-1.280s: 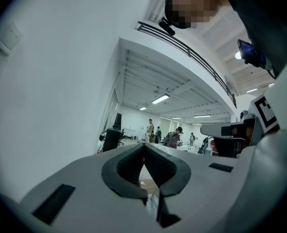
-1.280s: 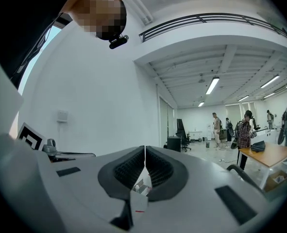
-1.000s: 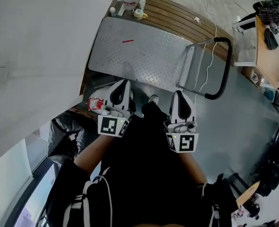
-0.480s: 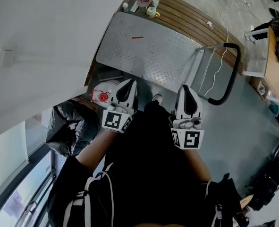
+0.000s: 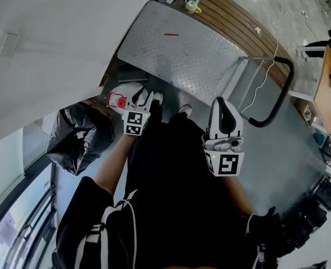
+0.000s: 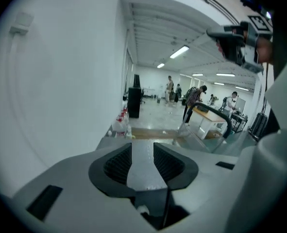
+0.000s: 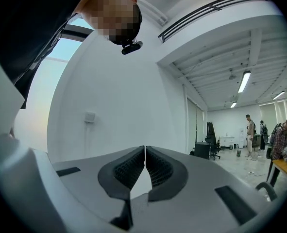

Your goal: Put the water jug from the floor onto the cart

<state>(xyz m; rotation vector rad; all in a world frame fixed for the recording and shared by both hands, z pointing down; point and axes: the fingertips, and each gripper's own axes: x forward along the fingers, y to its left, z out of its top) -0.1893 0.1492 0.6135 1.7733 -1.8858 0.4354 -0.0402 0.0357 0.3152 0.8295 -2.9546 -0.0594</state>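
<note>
Two grippers are on the near side of the cart. The right gripper has its jaws closed together with nothing between them. The left gripper is near the cart's near left corner. Its jaws have just been opening and now stand partly apart, with nothing between them.

The water jug is on the floor just off that corner, beside the left gripper's tip. Its red cap is at the end away from the cart's handle, so its long axis seems to run roughly along the cart's near edge. Beyond the cart's far edge, small bottles stand on a wooden bench.
</note>
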